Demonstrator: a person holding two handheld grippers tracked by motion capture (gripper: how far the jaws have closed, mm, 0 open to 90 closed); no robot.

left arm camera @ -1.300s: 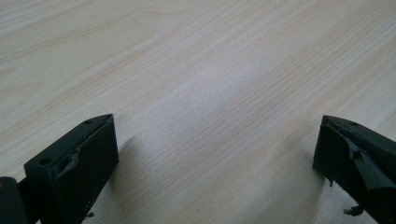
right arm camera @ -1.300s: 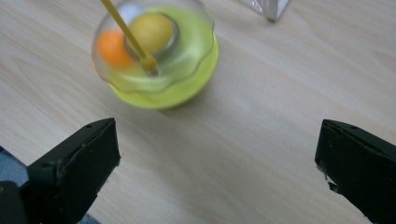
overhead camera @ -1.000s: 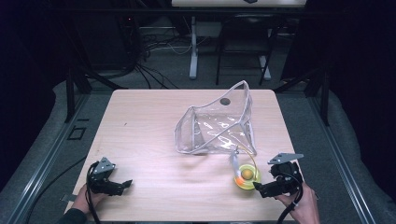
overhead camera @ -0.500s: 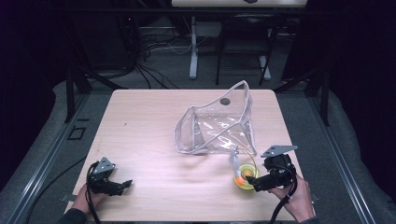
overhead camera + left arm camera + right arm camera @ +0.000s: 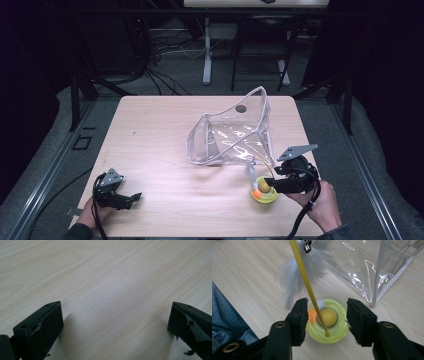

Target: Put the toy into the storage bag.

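Right gripper [image 5: 327,315] hangs low over the table [image 5: 165,125] near its front right corner, its jaws apart and set to either side of a yellow-green toy base [image 5: 327,326], not yet closed on it. As seen in the right gripper view, the round base sits flat on the wood with an orange ball [image 5: 329,317] in its centre; a thin yellow wand [image 5: 305,277] rises from its rim, and a white feather [image 5: 297,275] hangs from the wand's upper part, drooping toward the table. A clear plastic bag [image 5: 232,132] stands open just beyond the toy, toward the middle of the table, its near corner close beside the base but apparently not touching it. The step in hand is judged to be the approach for a grasp on the base. The next move calls for closing the jaws squarely on the rim while keeping the wand clear of the pads, since the wand passes between the jaws. Left gripper [image 5: 120,197] rests near the front left corner, well apart from the toy, jaws spread over bare wood.
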